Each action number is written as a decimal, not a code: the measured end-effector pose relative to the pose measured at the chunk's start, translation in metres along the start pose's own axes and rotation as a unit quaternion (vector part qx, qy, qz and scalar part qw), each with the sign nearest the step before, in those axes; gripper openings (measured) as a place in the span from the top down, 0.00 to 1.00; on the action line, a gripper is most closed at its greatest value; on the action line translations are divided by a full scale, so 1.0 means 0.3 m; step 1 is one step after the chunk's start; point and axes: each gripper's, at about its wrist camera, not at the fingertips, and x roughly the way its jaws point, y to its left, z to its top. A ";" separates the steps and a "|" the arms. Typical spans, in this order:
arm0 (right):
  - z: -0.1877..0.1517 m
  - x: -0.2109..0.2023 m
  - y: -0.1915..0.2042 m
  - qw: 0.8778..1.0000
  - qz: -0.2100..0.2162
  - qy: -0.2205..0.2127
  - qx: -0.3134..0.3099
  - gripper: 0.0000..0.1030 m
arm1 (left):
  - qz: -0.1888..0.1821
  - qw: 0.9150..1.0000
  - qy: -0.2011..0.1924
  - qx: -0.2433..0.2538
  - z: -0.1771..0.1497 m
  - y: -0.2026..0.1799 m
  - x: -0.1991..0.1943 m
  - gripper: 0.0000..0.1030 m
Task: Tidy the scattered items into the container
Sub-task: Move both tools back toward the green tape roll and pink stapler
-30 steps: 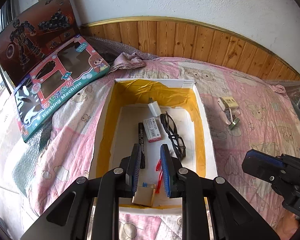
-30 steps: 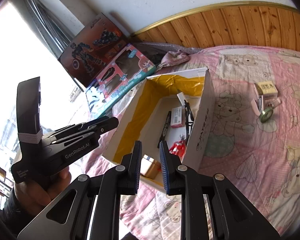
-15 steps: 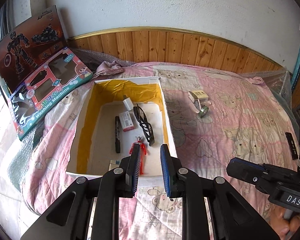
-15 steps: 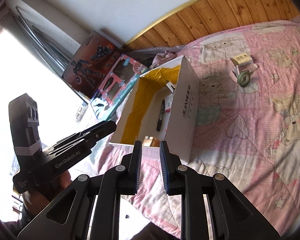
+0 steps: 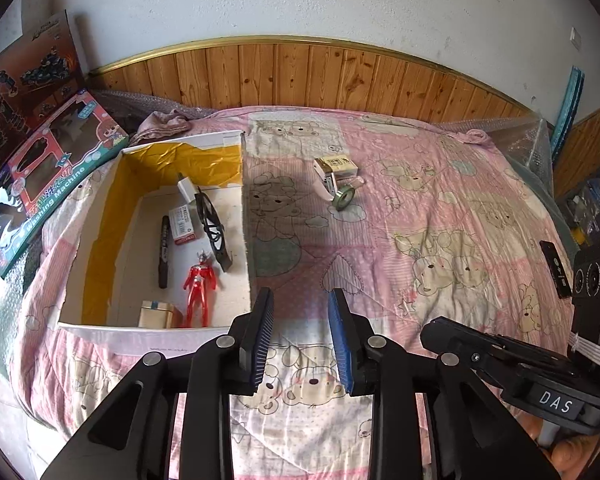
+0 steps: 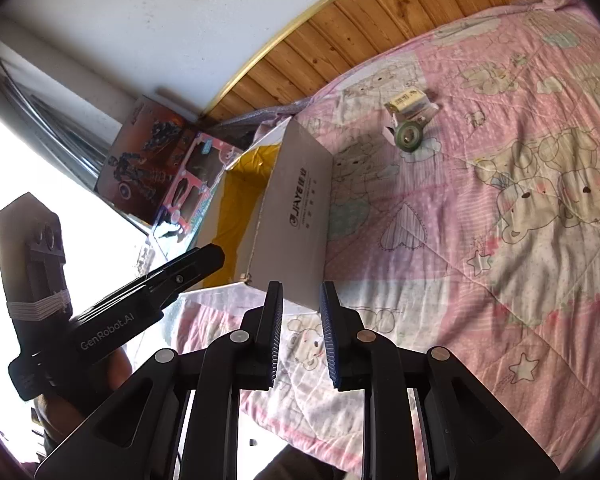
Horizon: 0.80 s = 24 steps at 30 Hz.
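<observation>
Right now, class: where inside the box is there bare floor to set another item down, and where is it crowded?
Free: the box floor along the yellow-lined left wall, left of the black marker. Crowded: the right half, with glasses, red figure and small white carton; the tan block fills the near edge.

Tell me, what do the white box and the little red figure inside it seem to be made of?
The white box looks like matte cardboard: thin flat walls, folded corners and printed lettering on its side, with crinkled glossy yellow lining inside, perhaps paper or foil. The red figure looks like moulded plastic, glossy and slightly translucent where light strikes it.
</observation>
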 end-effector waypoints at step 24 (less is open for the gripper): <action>0.573 0.307 -0.400 0.994 -0.082 0.017 0.077 0.62 | -0.047 0.996 0.063 -0.035 0.323 -0.136 0.634 0.55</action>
